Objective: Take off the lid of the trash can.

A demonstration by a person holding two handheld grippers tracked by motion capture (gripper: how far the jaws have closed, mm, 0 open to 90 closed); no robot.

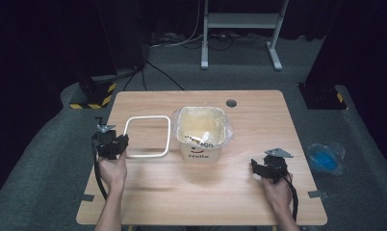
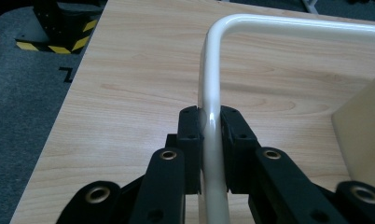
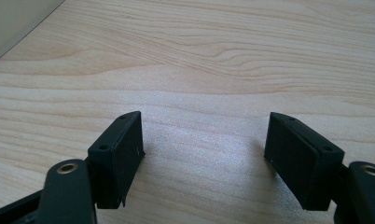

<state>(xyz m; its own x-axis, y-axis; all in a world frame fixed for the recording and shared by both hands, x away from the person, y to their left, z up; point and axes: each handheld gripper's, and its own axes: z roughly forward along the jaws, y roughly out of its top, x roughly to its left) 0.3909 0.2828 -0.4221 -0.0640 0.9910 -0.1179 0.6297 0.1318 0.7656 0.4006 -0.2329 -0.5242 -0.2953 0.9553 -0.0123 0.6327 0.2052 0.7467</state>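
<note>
My left gripper [image 2: 211,140] clamps the white ring [image 2: 209,84]; right gripper [image 3: 204,154] gapes empty. I keep the ring level over the bin [image 1: 202,149].

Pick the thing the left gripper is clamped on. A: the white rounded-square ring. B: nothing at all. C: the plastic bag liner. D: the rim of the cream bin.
A: in the left gripper view the left gripper has both jaws pressed against the white ring, beside the bin.
</note>
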